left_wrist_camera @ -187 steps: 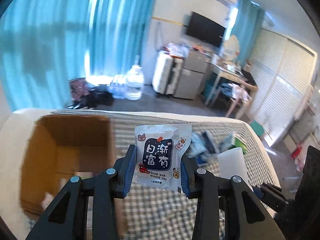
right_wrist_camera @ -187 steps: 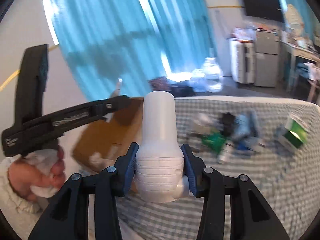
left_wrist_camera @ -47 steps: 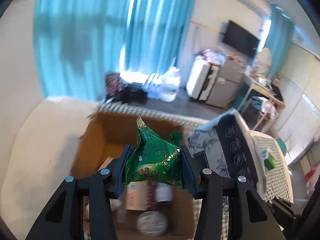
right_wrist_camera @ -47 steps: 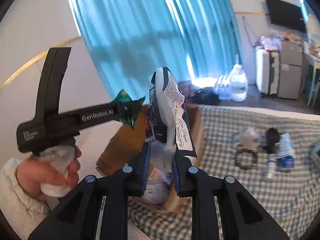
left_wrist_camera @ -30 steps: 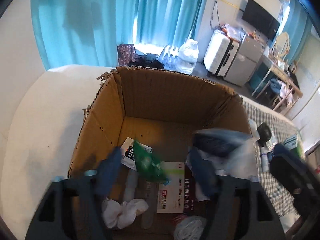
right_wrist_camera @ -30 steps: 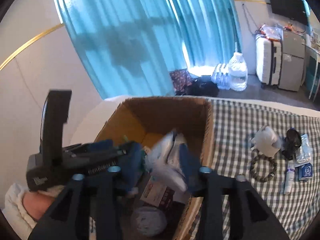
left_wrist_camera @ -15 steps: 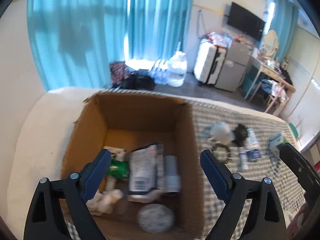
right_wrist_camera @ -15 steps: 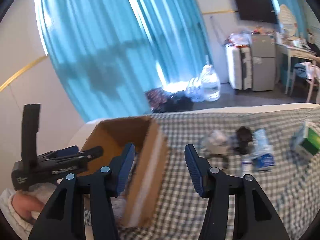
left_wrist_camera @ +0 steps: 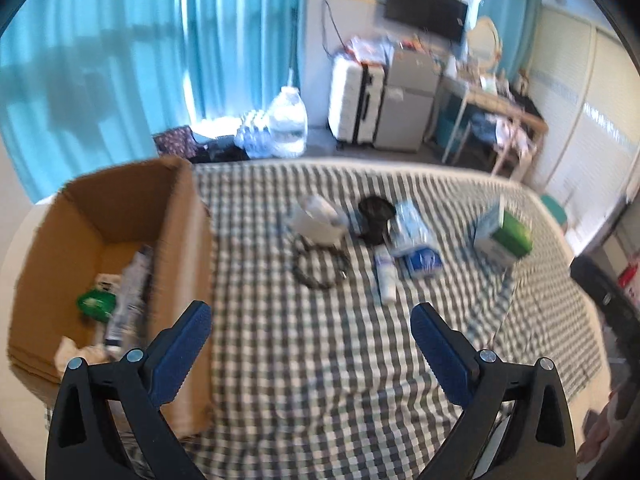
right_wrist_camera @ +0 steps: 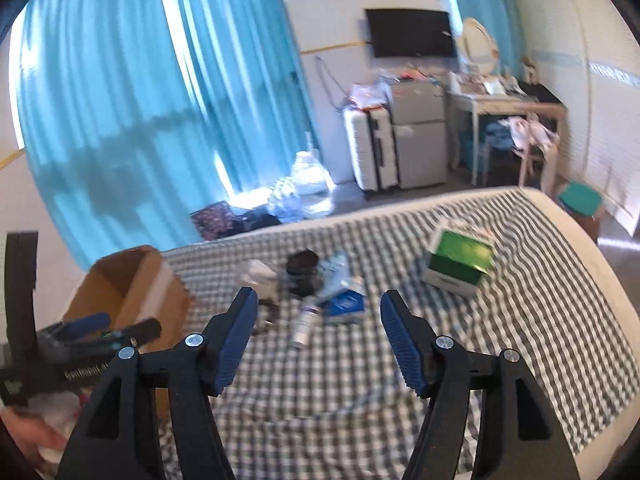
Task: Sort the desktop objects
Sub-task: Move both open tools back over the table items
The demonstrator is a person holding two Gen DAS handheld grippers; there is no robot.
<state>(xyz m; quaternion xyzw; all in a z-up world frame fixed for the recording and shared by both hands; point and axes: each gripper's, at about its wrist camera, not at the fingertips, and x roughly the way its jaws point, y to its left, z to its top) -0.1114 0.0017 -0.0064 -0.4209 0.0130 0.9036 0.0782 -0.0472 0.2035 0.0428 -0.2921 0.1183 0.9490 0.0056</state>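
A cardboard box (left_wrist_camera: 182, 240) stands at the left of the checked bedcover (left_wrist_camera: 304, 368), holding a green packet (left_wrist_camera: 95, 303), a dark snack bag (left_wrist_camera: 130, 300) and other items. Loose on the cover lie a bead bracelet (left_wrist_camera: 318, 266), a white lump (left_wrist_camera: 316, 220), a black round object (left_wrist_camera: 375, 212), a small white tube (left_wrist_camera: 385, 276), a blue-and-white packet (left_wrist_camera: 416, 240) and a green-and-white box (left_wrist_camera: 505, 234). My left gripper (left_wrist_camera: 310, 344) hangs over the cover right of the box, jaws opening wide, nothing between them. My right gripper (right_wrist_camera: 316, 330) is opening too, empty, short of the tube (right_wrist_camera: 304, 326) and packet (right_wrist_camera: 346, 304).
Beyond the bed are blue curtains (left_wrist_camera: 132, 52), water bottles (left_wrist_camera: 286, 124), a white suitcase (left_wrist_camera: 354, 108), a small fridge (left_wrist_camera: 408, 112) and a desk (left_wrist_camera: 500, 112). A hand (right_wrist_camera: 28, 436) holds the left gripper's handle at the lower left of the right wrist view.
Both grippers dropped their packets into the box, then swung right, from over the box to over the checked cover. Both sets of jaws have widened.
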